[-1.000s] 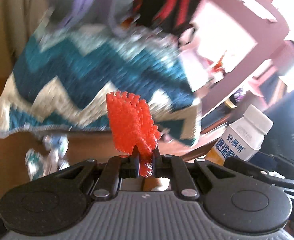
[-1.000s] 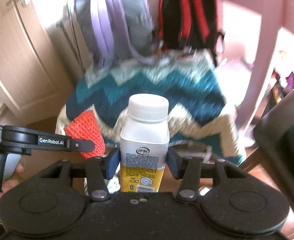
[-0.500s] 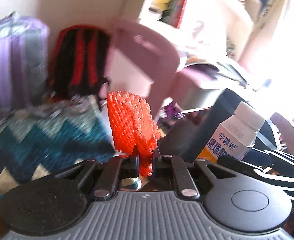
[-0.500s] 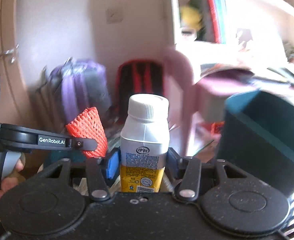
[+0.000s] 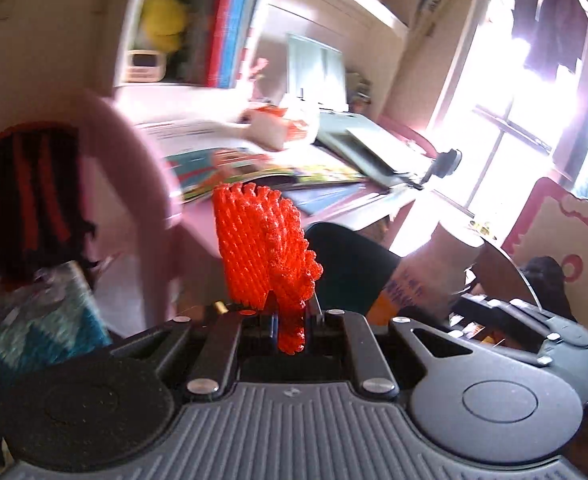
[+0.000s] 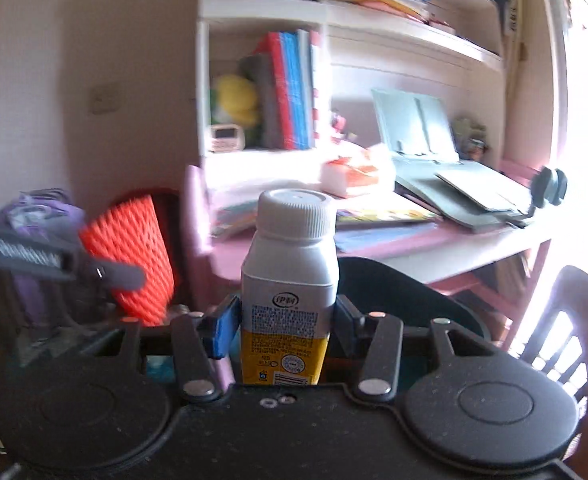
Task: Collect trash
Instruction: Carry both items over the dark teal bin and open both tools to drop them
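My left gripper [image 5: 290, 320] is shut on an orange foam fruit net [image 5: 262, 248] that stands up above its fingers. My right gripper [image 6: 284, 320] is shut on a white bottle with a yellow label [image 6: 290, 280], held upright. In the right wrist view the foam net [image 6: 134, 256] and the left gripper [image 6: 54, 260] appear at the left. In the left wrist view the bottle [image 5: 426, 272] is a blur at the right. A dark teal bin [image 6: 406, 292] sits just behind the bottle, and it also shows in the left wrist view [image 5: 350, 264].
A pink desk [image 6: 434, 248] holds books, a grey book stand [image 6: 418, 128] and a tissue pack [image 6: 354, 172], with shelves above. Backpacks [image 5: 30, 200] and a zigzag blanket [image 5: 26, 328] are at the left. A wooden chair [image 6: 566, 328] stands at the right by a bright window.
Both grippers have swung up and to the right, from the blanket and backpacks toward the desk and the bin. Each still holds its item.
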Tool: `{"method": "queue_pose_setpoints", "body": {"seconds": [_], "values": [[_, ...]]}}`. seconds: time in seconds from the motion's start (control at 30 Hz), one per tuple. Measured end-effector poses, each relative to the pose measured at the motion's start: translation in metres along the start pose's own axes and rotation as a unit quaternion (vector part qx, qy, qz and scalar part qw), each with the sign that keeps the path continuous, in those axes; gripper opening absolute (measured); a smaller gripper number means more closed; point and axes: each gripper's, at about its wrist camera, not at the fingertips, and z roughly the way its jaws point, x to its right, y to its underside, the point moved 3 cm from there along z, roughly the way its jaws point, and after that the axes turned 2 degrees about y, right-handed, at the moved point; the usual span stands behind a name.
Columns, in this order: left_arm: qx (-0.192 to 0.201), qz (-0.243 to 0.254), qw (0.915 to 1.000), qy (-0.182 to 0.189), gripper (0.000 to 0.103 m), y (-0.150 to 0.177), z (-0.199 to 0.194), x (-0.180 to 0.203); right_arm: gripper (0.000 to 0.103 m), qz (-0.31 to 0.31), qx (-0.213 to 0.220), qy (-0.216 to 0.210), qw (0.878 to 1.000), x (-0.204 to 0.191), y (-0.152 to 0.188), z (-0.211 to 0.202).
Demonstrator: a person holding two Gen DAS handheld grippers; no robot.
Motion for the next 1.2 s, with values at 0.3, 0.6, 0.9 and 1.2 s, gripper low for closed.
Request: {"method": "queue_pose_setpoints", "body": {"seconds": [0.3,0.6,0.9,1.2], "values": [[-0.057,0.034,0.9976,0.017,0.011,-0.010,0.085,0.052,0.049,0.006,-0.048,0.034,0.998,0.037,0.018,0.037],[-0.129,0.067,0.9892,-0.019,0.011,0.006,0.151,0.055,0.050,0.007,-0.098,0.039,0.994,0.046,0.029,0.061],[-0.159,0.073,0.9844,-0.022,0.016,0.016,0.168,0.056,0.054,0.003,-0.113,0.035,0.993,0.049,0.032,0.066],[-0.139,0.062,0.9882,-0.015,0.048,0.014,0.150,0.057,0.056,0.009,-0.101,0.033,0.994,0.052,0.029,0.047]]}}
